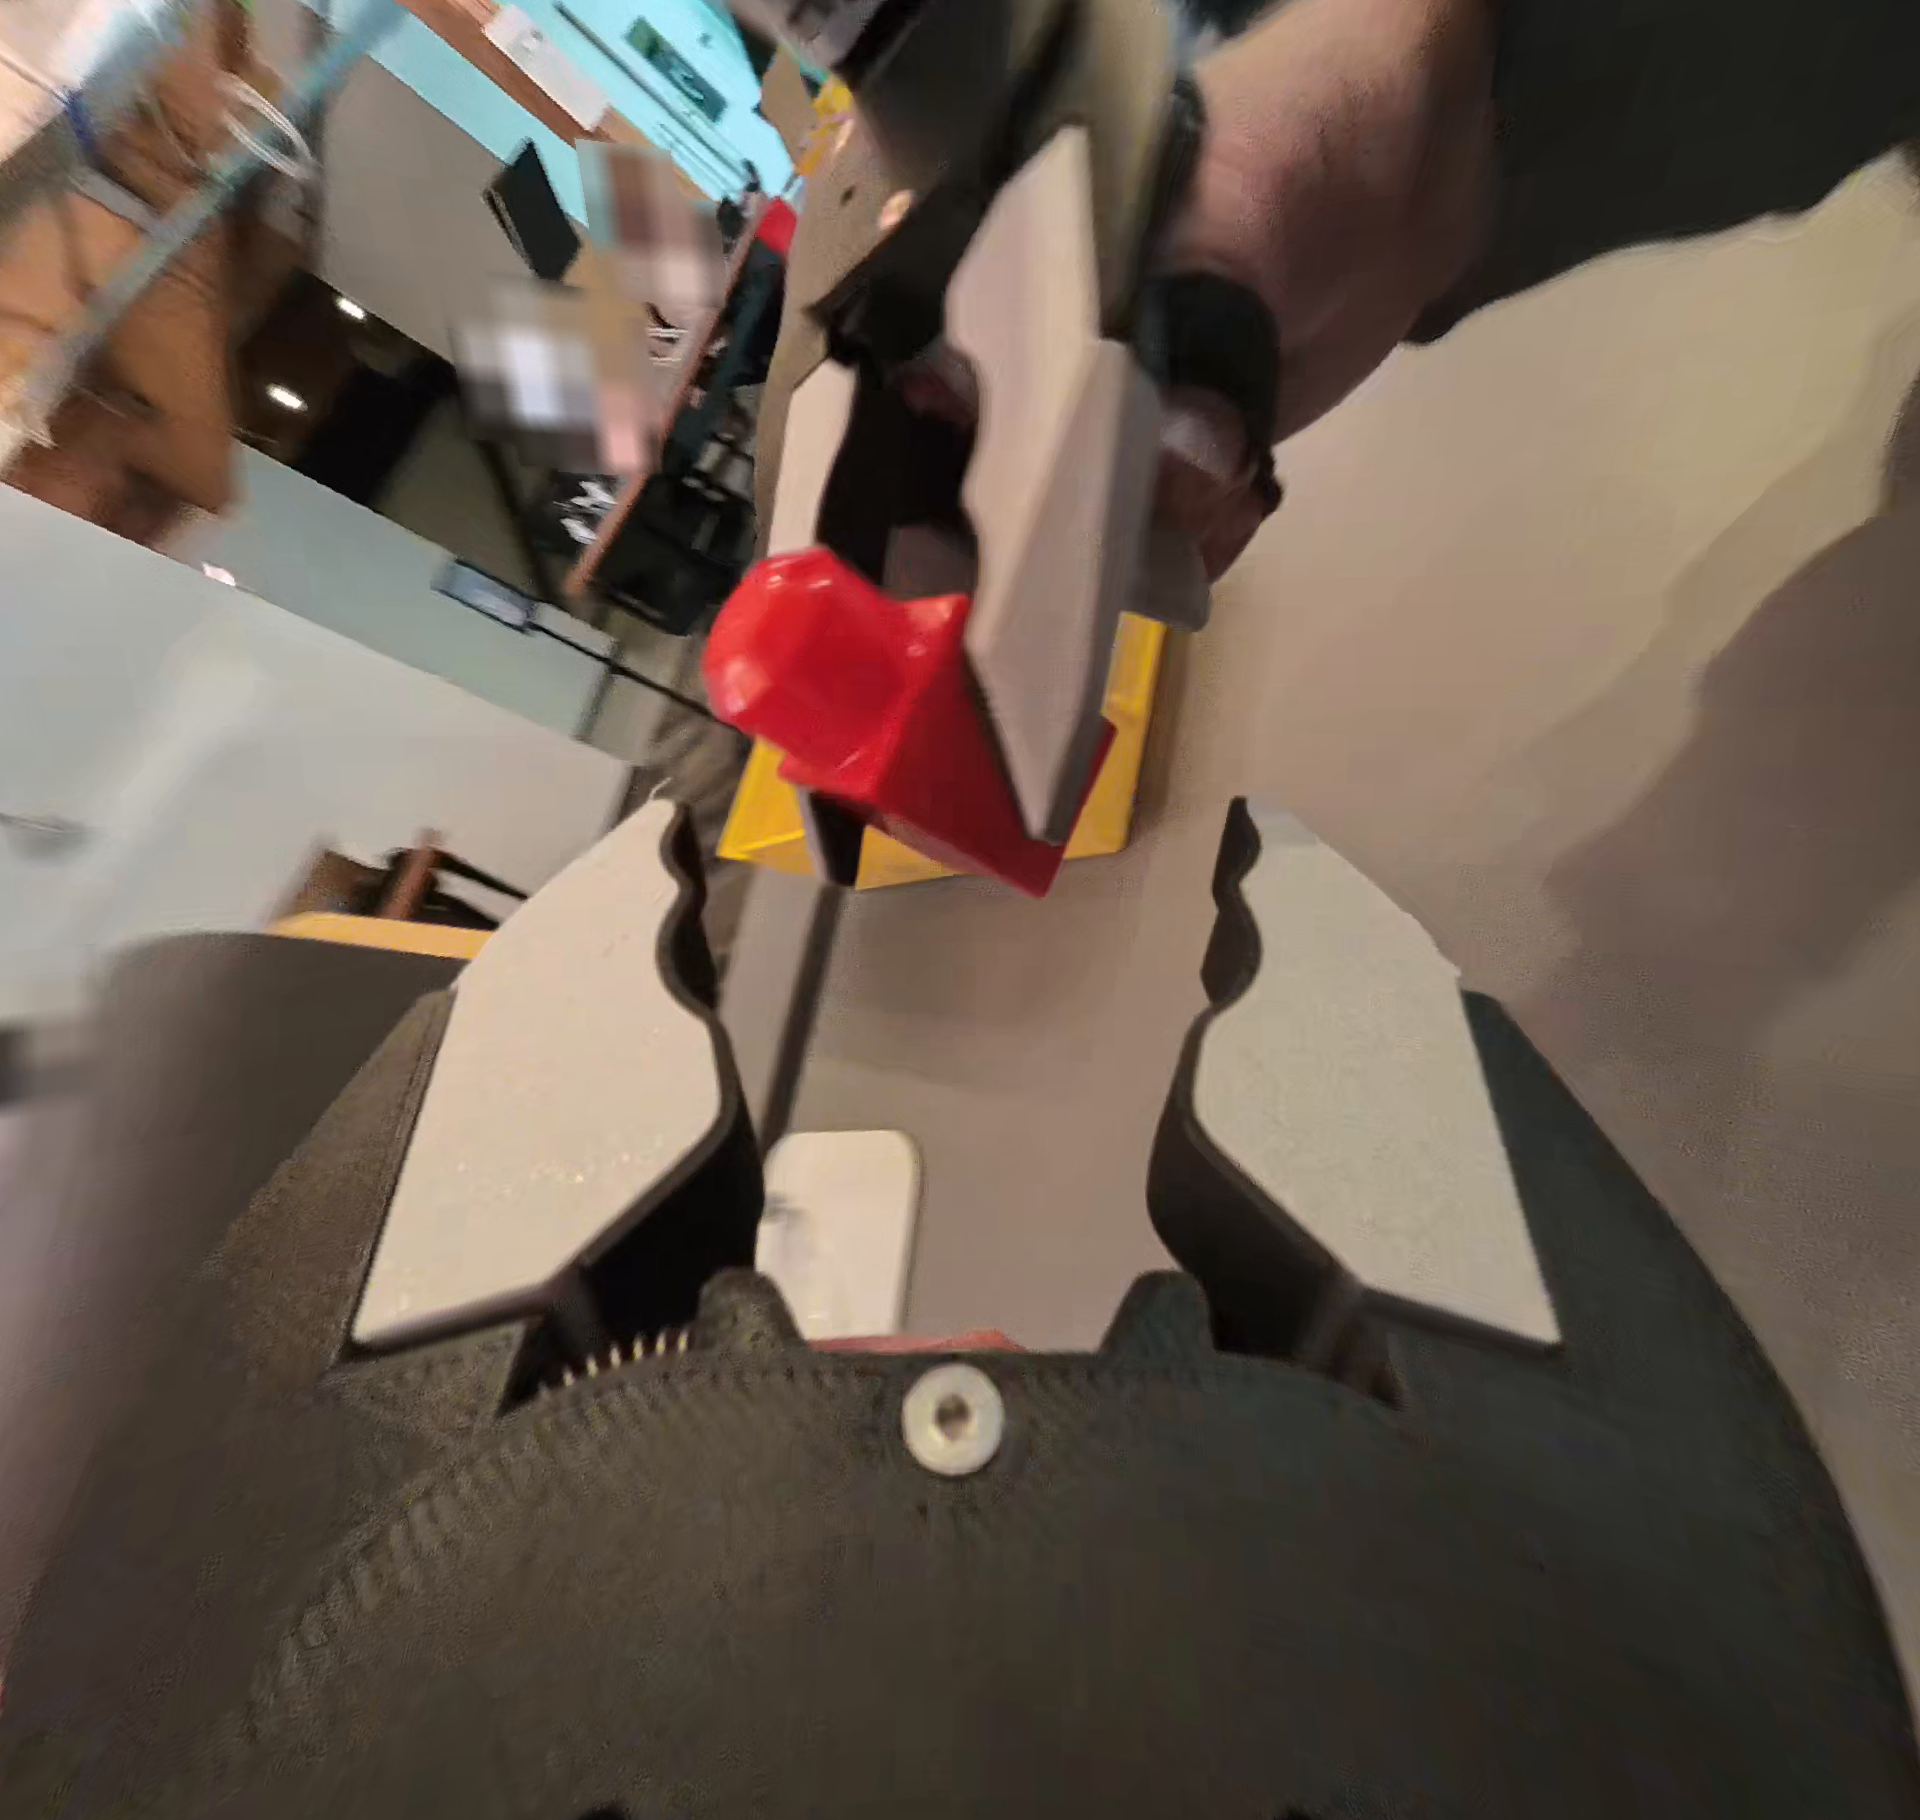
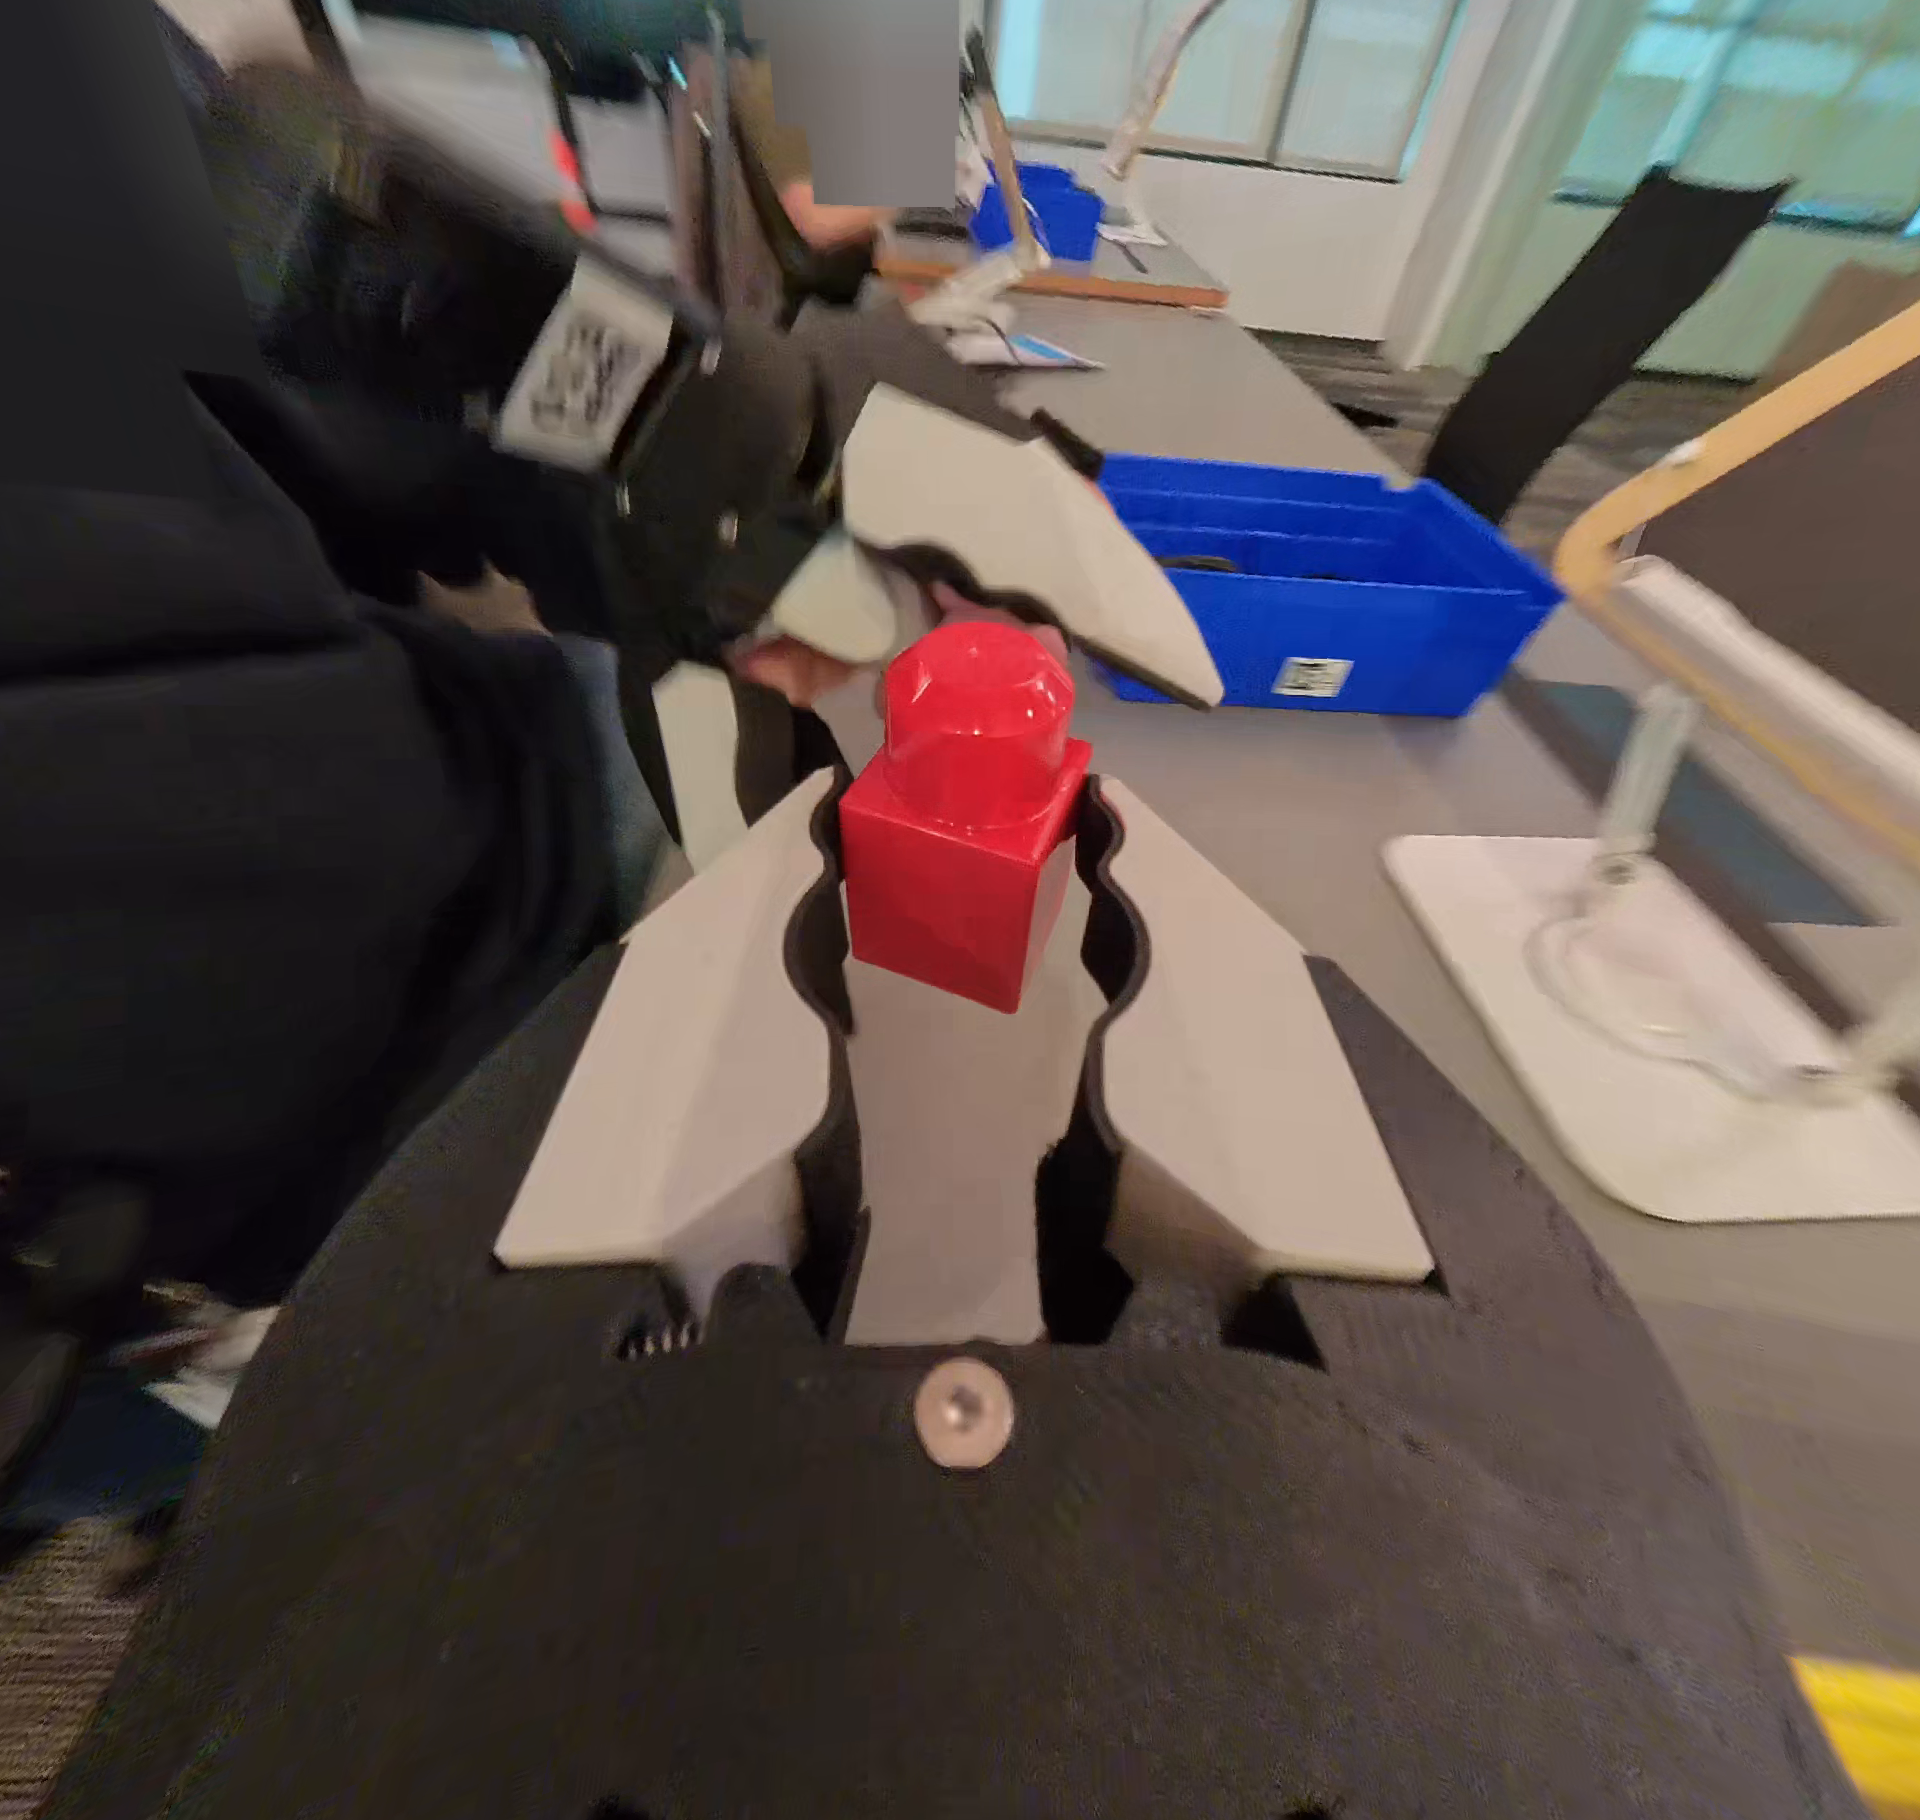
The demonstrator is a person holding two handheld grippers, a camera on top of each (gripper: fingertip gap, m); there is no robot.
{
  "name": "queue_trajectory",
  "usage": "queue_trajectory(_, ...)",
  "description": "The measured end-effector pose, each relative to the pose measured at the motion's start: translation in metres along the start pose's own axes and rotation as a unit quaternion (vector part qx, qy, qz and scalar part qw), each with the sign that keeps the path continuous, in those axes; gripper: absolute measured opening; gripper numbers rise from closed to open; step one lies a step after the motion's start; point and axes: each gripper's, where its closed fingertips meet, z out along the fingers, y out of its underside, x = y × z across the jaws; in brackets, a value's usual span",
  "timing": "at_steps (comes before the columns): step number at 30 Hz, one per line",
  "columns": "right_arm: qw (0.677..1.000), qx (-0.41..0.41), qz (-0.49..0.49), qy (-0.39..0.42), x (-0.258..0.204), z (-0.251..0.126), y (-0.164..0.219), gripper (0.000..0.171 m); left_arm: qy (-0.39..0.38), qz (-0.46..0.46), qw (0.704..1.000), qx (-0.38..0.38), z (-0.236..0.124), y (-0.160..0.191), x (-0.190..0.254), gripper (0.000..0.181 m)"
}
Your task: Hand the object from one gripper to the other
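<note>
A red toy block with one round stud (image 2: 966, 835) is clamped between the two grey fingers of my right gripper (image 2: 966, 788), held in the air over the grey table. In the left wrist view the same block (image 1: 862, 710) shows in the right gripper (image 1: 940, 835), which reaches in from above with a hand behind it. My left gripper (image 1: 956, 825) is open wide and empty, with the block just beyond its fingertips. In the right wrist view the left gripper (image 2: 997, 648) is open just behind the block's stud, apart from it.
A blue bin (image 2: 1330, 607) stands on the grey table (image 2: 1299, 835) behind the block. A white lamp base (image 2: 1662, 1022) is at the right. A yellow piece (image 1: 1132, 690) and a white card (image 1: 842, 1220) lie on the table below. A seated person is at the left. Less than 4 cm separates the two grippers' tips.
</note>
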Motion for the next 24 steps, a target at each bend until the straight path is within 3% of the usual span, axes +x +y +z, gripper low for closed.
queue_trajectory(3,0.993,0.031,0.089,-0.076,-0.010,0.002,-0.002,0.041,-0.040,0.079,0.996,-0.016,0.007,0.000,0.006,0.092)
queue_trajectory(7,0.971,0.057,0.169,-0.158,-0.021,-0.001,-0.003,0.040,-0.077,0.110,0.991,-0.014,0.009,-0.003,0.002,0.085)
queue_trajectory(10,0.961,0.052,0.197,-0.185,-0.025,0.002,0.003,0.040,-0.111,0.125,0.986,-0.002,0.006,-0.010,-0.006,0.090)
queue_trajectory(15,0.948,0.038,0.227,-0.221,-0.035,0.010,0.008,0.039,-0.070,0.134,0.989,-0.003,0.011,-0.008,0.006,0.076)
queue_trajectory(19,0.957,0.047,0.230,-0.171,-0.020,0.011,0.008,0.045,-0.064,0.102,0.993,-0.019,0.010,-0.002,0.003,0.075)
queue_trajectory(21,0.970,0.043,0.218,-0.103,-0.006,0.007,0.009,0.054,-0.076,0.102,0.991,-0.049,0.011,0.005,-0.003,0.075)
queue_trajectory(24,0.982,0.017,0.183,0.029,0.014,-0.004,0.015,0.053,-0.099,0.113,0.983,-0.103,0.010,0.019,-0.014,0.075)
